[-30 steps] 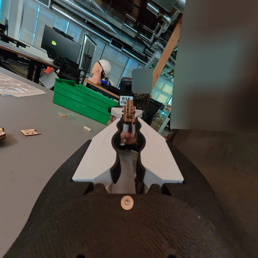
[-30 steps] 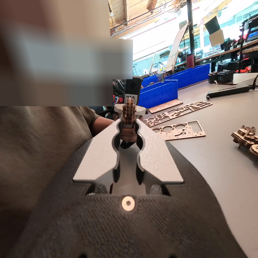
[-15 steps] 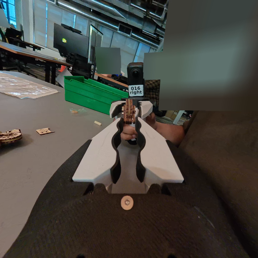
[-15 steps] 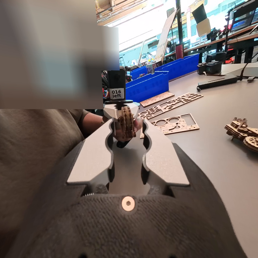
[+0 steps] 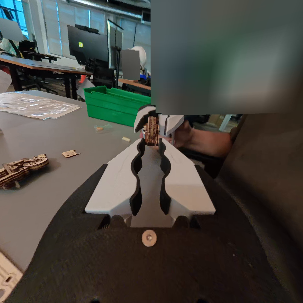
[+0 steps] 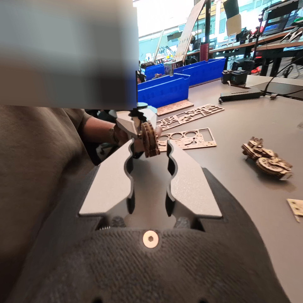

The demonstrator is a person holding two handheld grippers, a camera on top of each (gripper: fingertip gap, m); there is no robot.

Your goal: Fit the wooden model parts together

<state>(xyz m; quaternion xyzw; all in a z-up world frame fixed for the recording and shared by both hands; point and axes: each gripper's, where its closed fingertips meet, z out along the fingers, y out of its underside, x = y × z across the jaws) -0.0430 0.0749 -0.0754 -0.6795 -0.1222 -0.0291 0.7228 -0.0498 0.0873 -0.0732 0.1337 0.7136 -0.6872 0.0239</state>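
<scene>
A small stacked wooden gear part [image 5: 151, 132] is clamped between the tips of my left gripper [image 5: 151, 143], which is shut on it above the table's near edge. In the right wrist view the same part [image 6: 150, 141] hangs from the left gripper [image 6: 139, 124]. My right gripper [image 6: 150, 144] is open, its fingers standing on either side of the part without touching it. It also shows open beyond the part in the left wrist view [image 5: 155, 123]. A larger built wooden model [image 6: 265, 160] lies on the grey table, also seen in the left wrist view [image 5: 23, 170].
Laser-cut wooden sheets [image 6: 185, 139] and blue bins [image 6: 164, 91] lie behind the part. A green bin [image 5: 114, 105], a plastic sheet [image 5: 32, 105], a small wooden plate [image 5: 70, 153] and a short dowel [image 5: 126, 139] are on the table. The person's torso is close by. Both grippers' tips are close together, under 4 cm apart. From either gripper's tips it is about 20 centimeters to the larger built wooden model [image 6: 265, 160]. Seen from the left wrist view [image 5: 31, 163] as well.
One second ago both grippers were shut on the wooden part. The right gripper has opened and let go; the left still holds it. Both views have swung toward the table.
</scene>
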